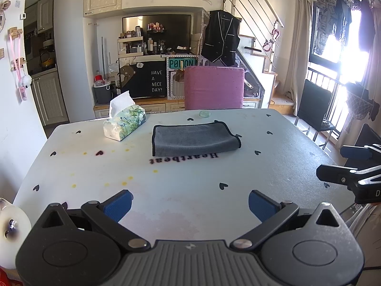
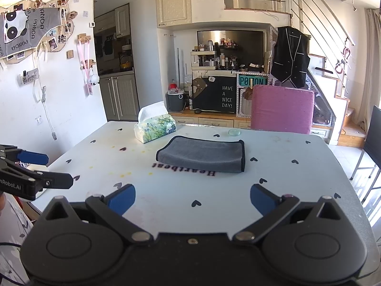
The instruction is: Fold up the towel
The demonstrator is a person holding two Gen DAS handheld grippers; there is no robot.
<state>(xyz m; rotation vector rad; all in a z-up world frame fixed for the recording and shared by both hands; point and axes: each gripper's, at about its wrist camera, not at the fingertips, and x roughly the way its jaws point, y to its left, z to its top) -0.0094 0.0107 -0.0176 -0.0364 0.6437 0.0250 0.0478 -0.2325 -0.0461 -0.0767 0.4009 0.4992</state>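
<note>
A grey towel with a dark border lies folded flat on the white table, just beyond the word "Heartbeat". It also shows in the right wrist view. My left gripper is open and empty, hovering over the table's near edge, well short of the towel. My right gripper is open and empty, also near the front edge. Each gripper shows in the other's view: the right one at the right edge, the left one at the left edge.
A tissue box stands left of the towel. A small round glass lid lies behind the towel. A pink chair stands at the far edge, a black chair to the right. A white round object sits at the near left.
</note>
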